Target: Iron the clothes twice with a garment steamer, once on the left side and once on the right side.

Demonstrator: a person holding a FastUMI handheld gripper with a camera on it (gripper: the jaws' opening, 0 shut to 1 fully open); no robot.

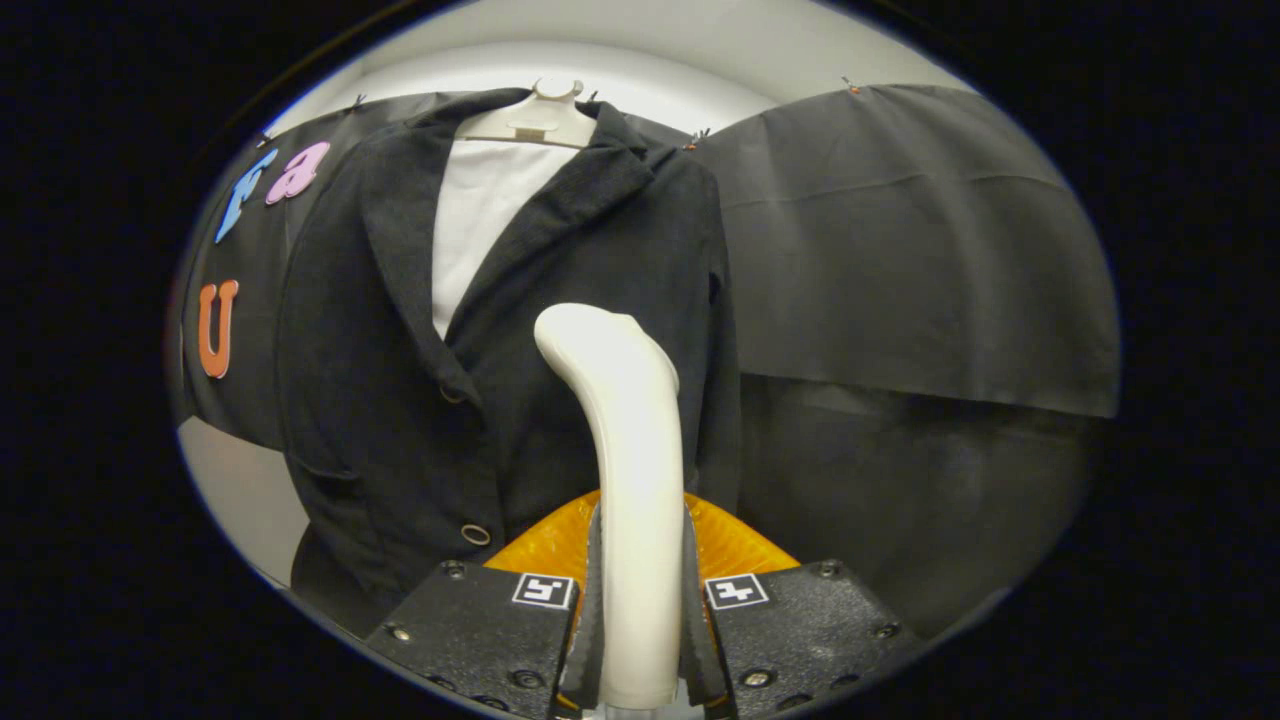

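A dark jacket (560, 300) hangs on a pale hanger (535, 118) against the booth wall, with a white shirt (485, 215) showing between its lapels. My gripper (640, 590) is shut on the cream handle of the garment steamer (630, 430). The handle rises upright between the fingers and curves to the left at its top, in front of the jacket's right half. Behind the handle's lower part sits an orange ribbed piece (555, 545). The steamer's head is hidden, so I cannot tell whether it touches the cloth.
Black cloth (900, 250) covers the wall to the right of the jacket. A grey wall strip (240, 490) shows below the cloth to the left of the jacket. Two jacket buttons (475, 534) lie near its front edge.
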